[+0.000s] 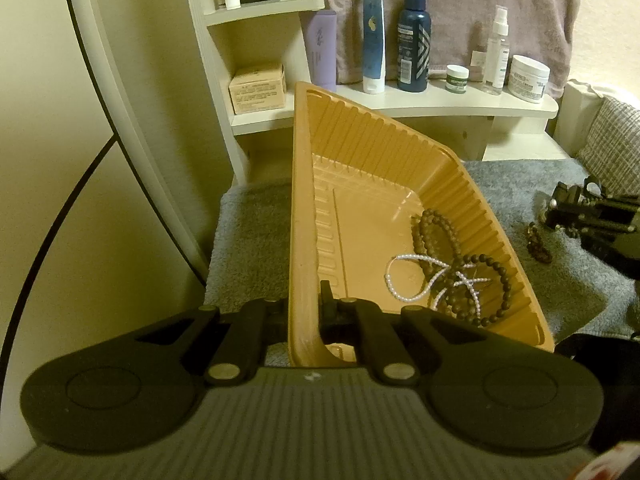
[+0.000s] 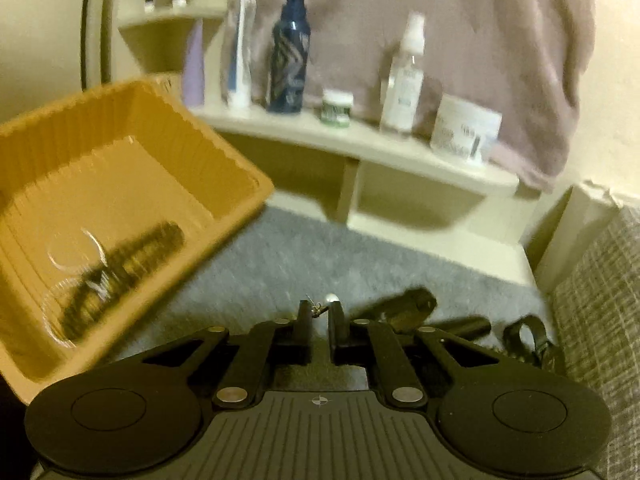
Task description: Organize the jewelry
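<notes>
My left gripper [image 1: 305, 312] is clamped on the near rim of the orange tray [image 1: 400, 152], holding it tilted above the gray towel [image 1: 248, 248]. Dark bead bracelets [image 1: 476, 292] and a pearl strand [image 1: 404, 280] lie in its low corner. My right gripper [image 2: 320, 312] pinches a small pearl earring [image 2: 326, 303] at its fingertips, beside the tray.

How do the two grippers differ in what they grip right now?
The left gripper clamps the orange tray's wall, tilting it; the right gripper pinches a small pearl earring. The left's load is large and rigid, the right's tiny. Both are shut on something.
</notes>
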`<state>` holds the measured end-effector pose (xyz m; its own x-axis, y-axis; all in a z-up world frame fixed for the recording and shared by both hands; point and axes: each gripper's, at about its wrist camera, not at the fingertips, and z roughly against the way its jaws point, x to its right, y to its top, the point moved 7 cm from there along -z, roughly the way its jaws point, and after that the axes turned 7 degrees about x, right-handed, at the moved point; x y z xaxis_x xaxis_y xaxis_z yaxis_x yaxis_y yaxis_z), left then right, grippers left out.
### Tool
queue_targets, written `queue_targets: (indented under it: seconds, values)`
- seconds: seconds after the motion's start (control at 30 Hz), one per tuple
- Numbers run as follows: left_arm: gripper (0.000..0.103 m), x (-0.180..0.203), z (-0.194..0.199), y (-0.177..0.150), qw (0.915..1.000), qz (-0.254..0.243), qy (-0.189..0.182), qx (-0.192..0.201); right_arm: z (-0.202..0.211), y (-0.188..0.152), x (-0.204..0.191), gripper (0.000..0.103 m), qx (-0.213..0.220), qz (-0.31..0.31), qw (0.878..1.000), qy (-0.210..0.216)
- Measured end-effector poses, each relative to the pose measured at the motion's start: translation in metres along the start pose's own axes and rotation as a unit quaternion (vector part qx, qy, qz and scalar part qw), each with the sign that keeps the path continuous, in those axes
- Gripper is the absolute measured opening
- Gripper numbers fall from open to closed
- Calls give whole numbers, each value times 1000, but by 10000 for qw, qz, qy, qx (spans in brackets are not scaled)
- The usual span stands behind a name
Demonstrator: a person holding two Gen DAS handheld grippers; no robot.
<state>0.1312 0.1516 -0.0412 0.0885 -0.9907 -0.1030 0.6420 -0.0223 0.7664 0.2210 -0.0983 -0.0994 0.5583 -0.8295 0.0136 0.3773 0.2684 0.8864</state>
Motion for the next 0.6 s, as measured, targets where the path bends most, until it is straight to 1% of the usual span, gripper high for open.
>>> queue_targets:
  seconds: [0.07,0.2,0.37,0.47,0.6]
  values:
    - [6,0,0,0,10000,0,-1,-2,6,12,-9,8,142,-13,9996,248]
    - [6,0,0,0,10000,-2,-3,-5,16,32,-42,8,339,142,9952,902]
    - [6,0,0,1,10000,10,-5,-4,19,39,-82,8,342,443,9863,1549]
    - [6,0,-1,0,10000,19,-7,-4,16,35,-96,8,275,566,9826,1747]
    - [6,-1,-1,0,10000,20,-9,-3,14,31,-107,8,206,625,9799,1882]
